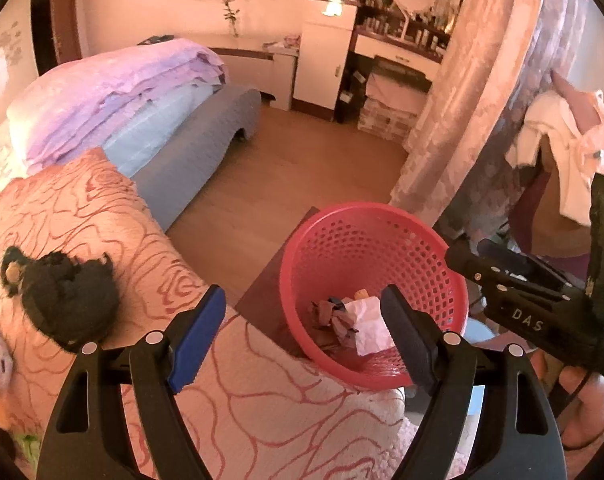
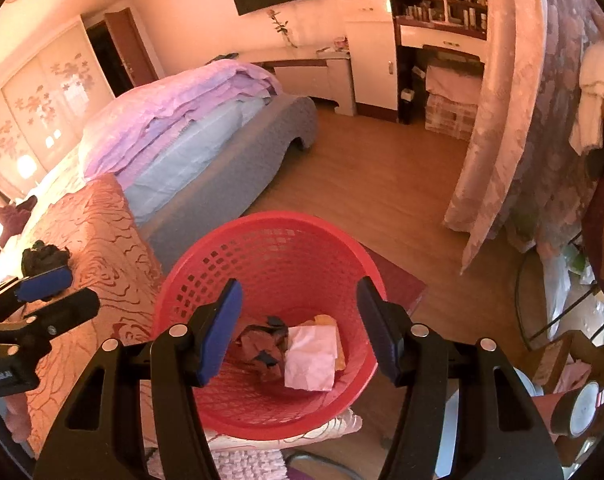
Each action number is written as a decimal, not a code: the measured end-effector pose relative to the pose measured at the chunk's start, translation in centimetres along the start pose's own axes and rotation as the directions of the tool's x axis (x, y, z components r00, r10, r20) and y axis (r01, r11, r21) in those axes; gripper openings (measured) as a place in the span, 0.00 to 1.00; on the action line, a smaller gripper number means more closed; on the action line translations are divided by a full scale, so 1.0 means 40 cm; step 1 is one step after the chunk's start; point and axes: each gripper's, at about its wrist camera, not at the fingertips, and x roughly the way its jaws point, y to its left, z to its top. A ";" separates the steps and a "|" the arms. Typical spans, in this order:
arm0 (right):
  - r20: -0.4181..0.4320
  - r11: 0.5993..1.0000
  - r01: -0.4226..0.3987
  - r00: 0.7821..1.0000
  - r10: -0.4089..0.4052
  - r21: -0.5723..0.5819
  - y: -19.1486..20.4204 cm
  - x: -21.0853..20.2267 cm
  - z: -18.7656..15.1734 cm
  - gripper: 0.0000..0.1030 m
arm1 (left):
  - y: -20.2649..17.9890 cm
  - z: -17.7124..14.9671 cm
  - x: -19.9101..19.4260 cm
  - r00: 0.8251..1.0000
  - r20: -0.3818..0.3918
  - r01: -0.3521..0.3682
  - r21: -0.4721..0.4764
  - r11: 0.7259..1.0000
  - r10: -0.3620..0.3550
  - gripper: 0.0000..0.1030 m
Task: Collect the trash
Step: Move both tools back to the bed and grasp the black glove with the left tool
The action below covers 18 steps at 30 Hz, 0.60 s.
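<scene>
Red basket, L wrist view: plastic mesh basket (image 1: 372, 248) sits tilted at the bed's near edge, partly over a dark red mat (image 1: 269, 296) on the wood floor.
Trash: white crumpled paper (image 1: 368, 326) and brownish scraps (image 1: 334, 316) lie in the basket bottom, touching each other.
L gripper (image 1: 304, 340): jaws spread wide, nothing betw. them; it hovers over the bed edge and basket rim.
Black item (image 1: 67, 296): dark crumpled lump on the pink rose-pattern bedspread (image 1: 113, 224), well left of the basket.
R gripper, seen from L: black body at the right edge; can't tell its opening from here.
Red basket, R wrist view: basket (image 2: 269, 240) directly below, mouth up.
Trash: white paper (image 2: 312, 358) beside brown scraps (image 2: 261, 346) inside.
R gripper (image 2: 297, 330): wide open, empty, above the basket mouth.
Black item (image 2: 43, 258): on the bedspread near the L gripper's tip (image 2: 45, 280).
</scene>
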 end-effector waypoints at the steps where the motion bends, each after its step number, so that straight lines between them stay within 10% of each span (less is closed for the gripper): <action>1: 0.003 1.000 -0.004 1.000 0.004 -0.006 0.004 -0.003 0.000 0.57 | 0.005 -0.005 -0.009 1.000 0.005 0.001 -0.011 1.000 -0.001 0.74; 18: 0.031 0.983 -0.108 0.993 0.114 -0.152 0.169 -0.062 -0.028 0.64 | 0.123 -0.103 -0.156 0.994 0.075 -0.074 -0.143 0.987 0.085 0.74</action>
